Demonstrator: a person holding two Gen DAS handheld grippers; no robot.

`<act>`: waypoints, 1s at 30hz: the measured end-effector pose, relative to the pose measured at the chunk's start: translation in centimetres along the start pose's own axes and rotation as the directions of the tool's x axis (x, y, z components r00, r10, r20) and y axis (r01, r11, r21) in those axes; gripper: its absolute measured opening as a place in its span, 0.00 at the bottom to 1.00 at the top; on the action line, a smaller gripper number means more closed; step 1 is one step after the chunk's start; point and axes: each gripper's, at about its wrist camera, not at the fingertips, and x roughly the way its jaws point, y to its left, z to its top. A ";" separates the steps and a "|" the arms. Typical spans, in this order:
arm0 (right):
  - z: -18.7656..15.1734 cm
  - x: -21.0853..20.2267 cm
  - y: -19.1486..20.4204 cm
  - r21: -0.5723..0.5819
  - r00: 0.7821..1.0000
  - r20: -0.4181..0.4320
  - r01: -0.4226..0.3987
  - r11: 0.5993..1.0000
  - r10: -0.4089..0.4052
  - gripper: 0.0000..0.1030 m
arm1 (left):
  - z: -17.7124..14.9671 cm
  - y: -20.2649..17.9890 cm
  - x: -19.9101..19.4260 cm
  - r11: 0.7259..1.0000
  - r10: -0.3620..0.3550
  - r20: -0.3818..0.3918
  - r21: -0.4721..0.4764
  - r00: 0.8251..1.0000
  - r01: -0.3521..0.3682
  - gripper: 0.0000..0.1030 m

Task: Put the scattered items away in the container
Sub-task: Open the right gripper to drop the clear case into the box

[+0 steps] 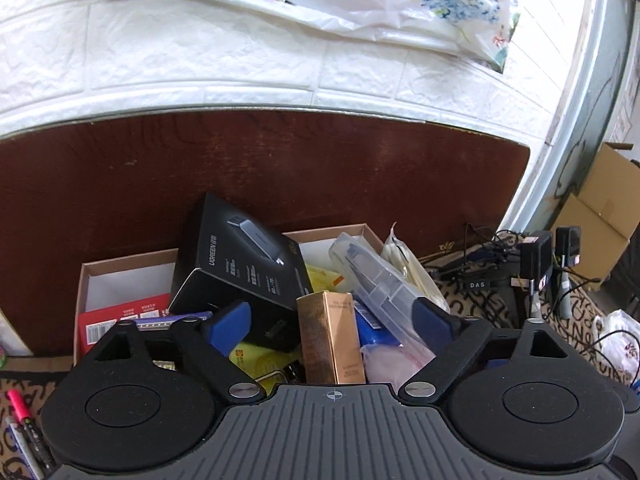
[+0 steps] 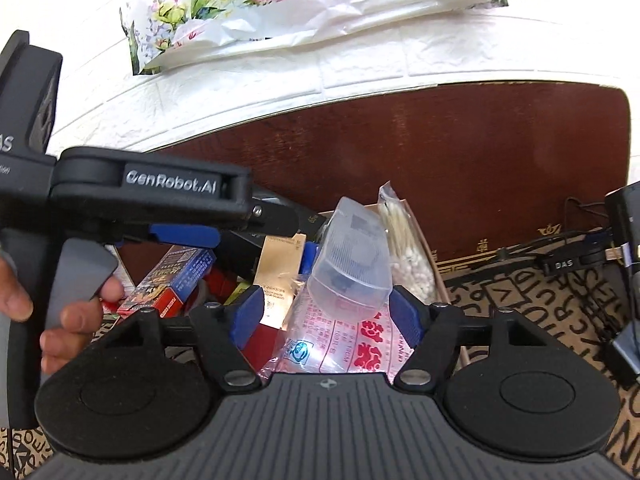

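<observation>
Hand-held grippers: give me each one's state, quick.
Left hand-held gripper: open, holding nothing, over the full box.
Right hand-held gripper: open, holding nothing, fingers either side of a clear plastic case.

The open brown cardboard box with white inner walls stands against the dark wooden board, heaped full. A black rectangular carton leans tilted on top near its middle, a slim gold carton stands upright beside it, and a clear plastic case slants along the right side, next to a packet of cotton swabs at the right wall.
</observation>
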 end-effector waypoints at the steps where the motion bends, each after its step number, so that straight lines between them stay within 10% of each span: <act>1: 0.1 0.0 0.2 -0.003 1.000 -0.004 0.006 1.000 -0.006 0.75 | -0.1 -0.1 -0.2 1.000 -0.001 0.000 0.003 1.000 0.001 0.97; 16: -0.1 -4.7 5.0 -0.153 0.997 0.049 0.063 0.986 -0.056 0.99 | -3.7 1.2 -6.7 0.999 -0.037 -0.015 -0.021 0.999 0.037 1.00; 30: -8.4 -9.0 17.0 -0.301 0.989 0.015 -0.134 0.944 0.145 1.00 | -18.1 7.3 -19.2 0.983 0.031 0.118 -0.186 0.993 -0.009 1.00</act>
